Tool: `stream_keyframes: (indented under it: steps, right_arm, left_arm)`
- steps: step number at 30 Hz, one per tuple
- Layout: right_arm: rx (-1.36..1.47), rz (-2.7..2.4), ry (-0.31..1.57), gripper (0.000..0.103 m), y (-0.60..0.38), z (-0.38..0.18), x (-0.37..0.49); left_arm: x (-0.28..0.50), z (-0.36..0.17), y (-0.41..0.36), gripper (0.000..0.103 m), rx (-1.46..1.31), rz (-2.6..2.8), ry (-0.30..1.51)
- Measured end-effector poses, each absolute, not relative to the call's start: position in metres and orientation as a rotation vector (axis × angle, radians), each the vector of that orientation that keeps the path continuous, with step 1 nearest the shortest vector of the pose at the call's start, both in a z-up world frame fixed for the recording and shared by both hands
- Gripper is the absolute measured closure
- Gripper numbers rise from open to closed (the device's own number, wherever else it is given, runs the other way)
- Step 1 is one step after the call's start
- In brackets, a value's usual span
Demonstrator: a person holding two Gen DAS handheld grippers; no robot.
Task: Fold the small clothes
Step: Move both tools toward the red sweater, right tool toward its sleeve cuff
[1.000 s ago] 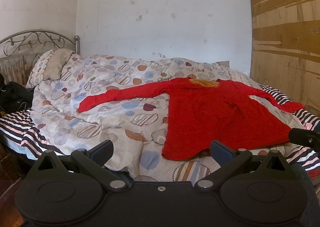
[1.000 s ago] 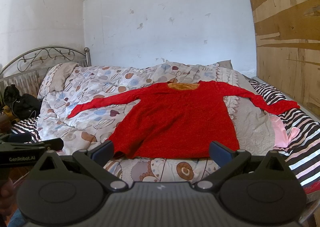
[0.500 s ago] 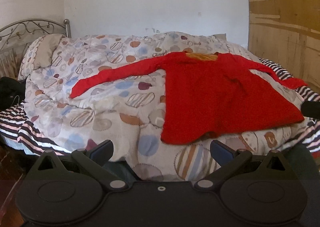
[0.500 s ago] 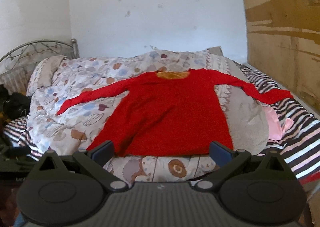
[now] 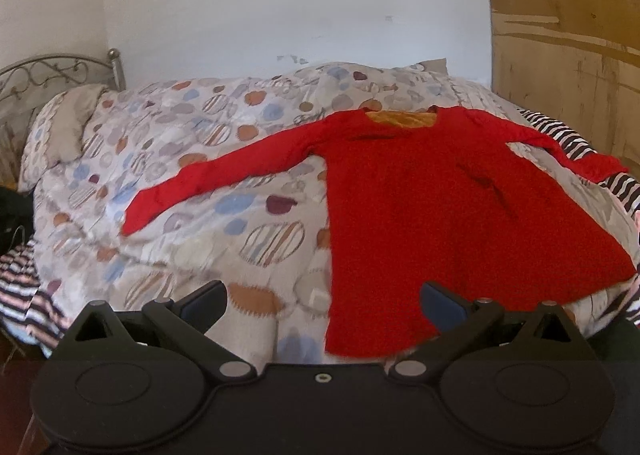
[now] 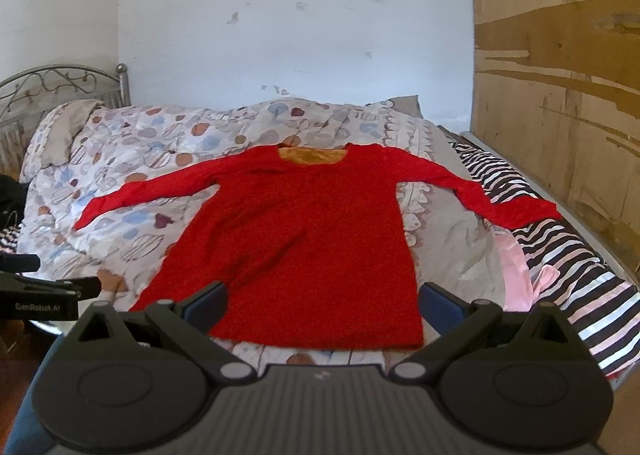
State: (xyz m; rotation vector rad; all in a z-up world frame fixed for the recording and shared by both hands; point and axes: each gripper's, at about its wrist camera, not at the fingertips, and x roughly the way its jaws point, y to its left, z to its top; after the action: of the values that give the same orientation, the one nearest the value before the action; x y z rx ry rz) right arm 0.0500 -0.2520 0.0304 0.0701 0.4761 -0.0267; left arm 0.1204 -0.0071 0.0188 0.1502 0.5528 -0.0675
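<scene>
A red long-sleeved top point(image 5: 432, 207) lies flat on the bed, front up, sleeves spread to both sides, its orange inner collar at the far end; it also shows in the right wrist view point(image 6: 304, 239). My left gripper point(image 5: 324, 305) is open and empty, just short of the top's near left hem corner. My right gripper point(image 6: 324, 305) is open and empty, just short of the near hem. The left gripper's side shows at the left edge of the right wrist view point(image 6: 40, 291).
The top rests on a spotted quilt point(image 5: 192, 183) over a striped sheet point(image 6: 568, 263). A pink cloth point(image 6: 520, 275) lies to the right of the top. A metal headboard point(image 6: 44, 83) and pillow stand at the left, a wooden panel point(image 6: 560, 95) at the right.
Both grippers have moved forward toward the bed, so the top looks larger and nearer. Both stay open. The top has not moved.
</scene>
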Motion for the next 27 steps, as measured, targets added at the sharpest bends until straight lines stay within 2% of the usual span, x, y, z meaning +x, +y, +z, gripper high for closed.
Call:
stream_keyframes:
  steps: [14, 27]
  right_arm:
    - [0.123, -0.124, 0.543, 0.000, -0.306, 0.027, 0.136]
    - [0.210, -0.261, 0.432, 0.000, -0.377, -0.002, 0.182]
  left_arm:
    - [0.232, 0.031, -0.052, 0.001, 0.163, -0.111, 0.589]
    - [0.316, 0.008, -0.084, 0.001, 0.147, -0.092, 0.665]
